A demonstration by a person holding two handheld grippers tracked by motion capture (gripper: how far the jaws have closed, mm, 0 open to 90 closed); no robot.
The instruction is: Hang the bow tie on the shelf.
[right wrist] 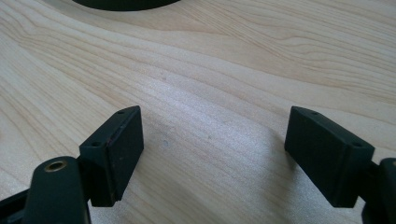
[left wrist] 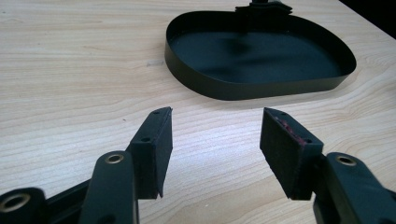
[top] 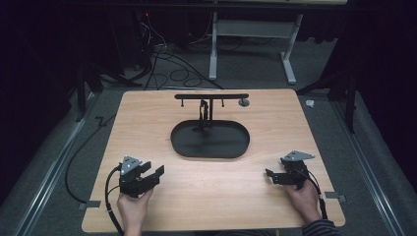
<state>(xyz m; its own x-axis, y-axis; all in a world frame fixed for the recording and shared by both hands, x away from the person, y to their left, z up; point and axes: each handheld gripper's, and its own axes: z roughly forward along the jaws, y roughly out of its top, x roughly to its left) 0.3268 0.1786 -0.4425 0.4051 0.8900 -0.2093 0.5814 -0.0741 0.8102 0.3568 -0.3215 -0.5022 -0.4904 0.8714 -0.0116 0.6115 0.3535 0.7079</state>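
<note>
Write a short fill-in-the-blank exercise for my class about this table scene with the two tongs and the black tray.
1. The black oval metal tray lies on the light ____ table.
2. The left tongs have their jaws ____.
3. The right tongs hold ____.
4. A thin black T-shaped stand rises at the tray's ____ edge.

Missing words: wooden; open; nothing; far

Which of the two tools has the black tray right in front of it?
The left tool: the black tray lies just beyond it. The right tool faces mostly bare wood.
</note>
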